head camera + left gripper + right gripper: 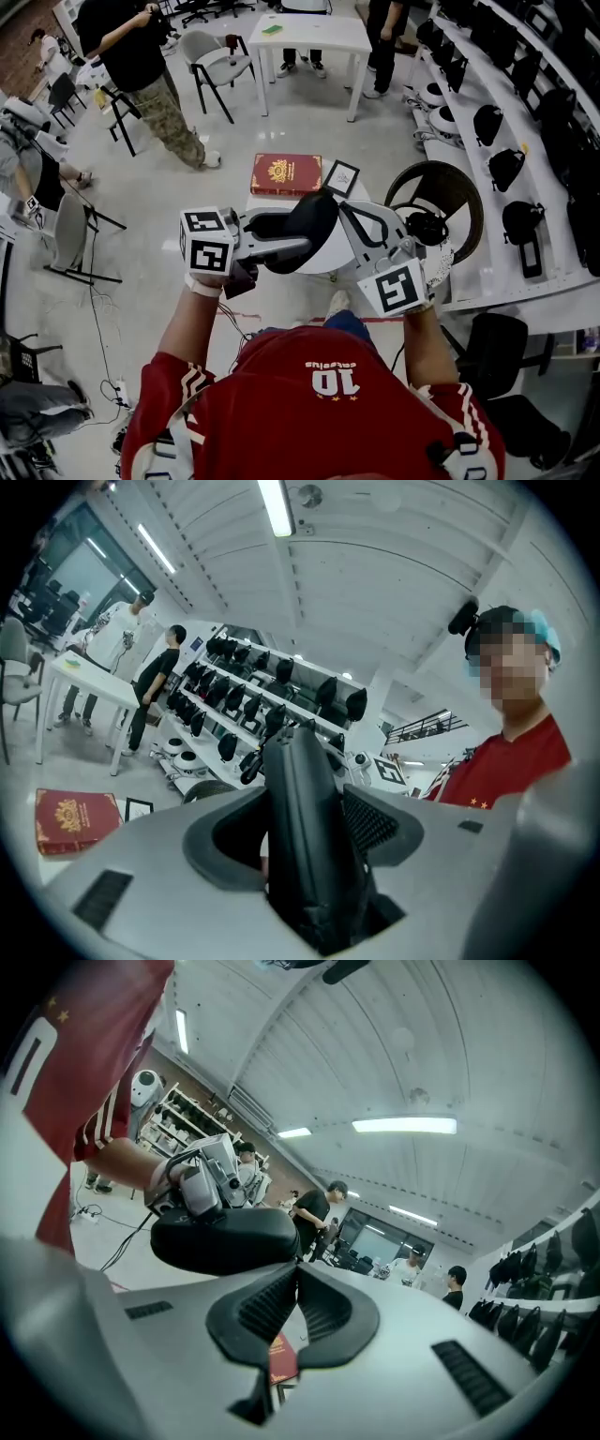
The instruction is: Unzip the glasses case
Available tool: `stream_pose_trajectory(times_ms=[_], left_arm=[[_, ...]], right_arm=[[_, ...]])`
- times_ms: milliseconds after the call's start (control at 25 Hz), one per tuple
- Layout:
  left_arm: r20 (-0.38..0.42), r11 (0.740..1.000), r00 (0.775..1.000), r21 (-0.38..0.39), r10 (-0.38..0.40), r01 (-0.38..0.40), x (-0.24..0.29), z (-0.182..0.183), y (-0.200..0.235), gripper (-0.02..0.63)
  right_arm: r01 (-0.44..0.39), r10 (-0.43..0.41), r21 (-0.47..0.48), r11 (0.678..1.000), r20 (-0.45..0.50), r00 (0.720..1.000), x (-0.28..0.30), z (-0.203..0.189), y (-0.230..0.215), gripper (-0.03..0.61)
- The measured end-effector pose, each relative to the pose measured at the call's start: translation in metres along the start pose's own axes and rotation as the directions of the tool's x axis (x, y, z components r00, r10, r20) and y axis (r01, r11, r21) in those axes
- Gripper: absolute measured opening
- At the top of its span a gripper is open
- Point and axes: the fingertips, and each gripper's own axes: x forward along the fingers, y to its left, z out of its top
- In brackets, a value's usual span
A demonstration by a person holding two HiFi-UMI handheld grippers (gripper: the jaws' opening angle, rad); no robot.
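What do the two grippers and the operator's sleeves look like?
The left gripper and right gripper both have light grey moulded bodies with dark, textured jaw pads. Each carries a white marker cube printed with black square markers. The person wears a red short-sleeved jersey with white trim and a white 10, plus a white wristband on the left wrist.

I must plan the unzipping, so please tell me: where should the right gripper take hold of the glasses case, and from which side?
Probably at the rounded end of the glasses case nearest the right gripper, on the zipper seam, coming end-on. The left gripper clamps its body, leaving that end free. I cannot make out the pull.
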Motion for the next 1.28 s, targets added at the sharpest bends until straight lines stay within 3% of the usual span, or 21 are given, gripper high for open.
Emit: stream_pose_trajectory(times_ms=[400,640,880,1080,1280], left_arm=[[-0.118,0.999,0.992,-0.028,-0.040,0.037,-0.003,-0.025,0.006,0.258],[0.022,0.990,0.998,-0.130,-0.052,0.055,-0.001,-0.022,0.016,0.262],[0.123,0.988,0.992,-0.151,-0.020,0.038,-0.003,-0.014,0.025,0.265],[0.226,0.983,0.970,-0.178,0.092,-0.052,-0.013,-0.006,0.052,0.267],[0.274,0.956,0.938,-0.258,0.214,-0.142,-0.022,-0.025,0.102,0.268]], right_arm=[[-0.075,0.073,-0.074,0.994,-0.036,0.997,0.005,-0.010,0.016,0.018],[-0.024,0.025,0.056,0.998,-0.016,1.000,0.007,-0.015,0.006,0.018],[0.030,-0.033,0.152,0.988,0.021,0.999,0.008,-0.014,-0.007,0.018],[0.090,-0.113,0.258,0.962,0.075,0.991,0.002,-0.008,-0.020,0.018],[0.140,-0.176,0.372,0.918,0.066,0.982,-0.002,-0.013,-0.027,0.018]])
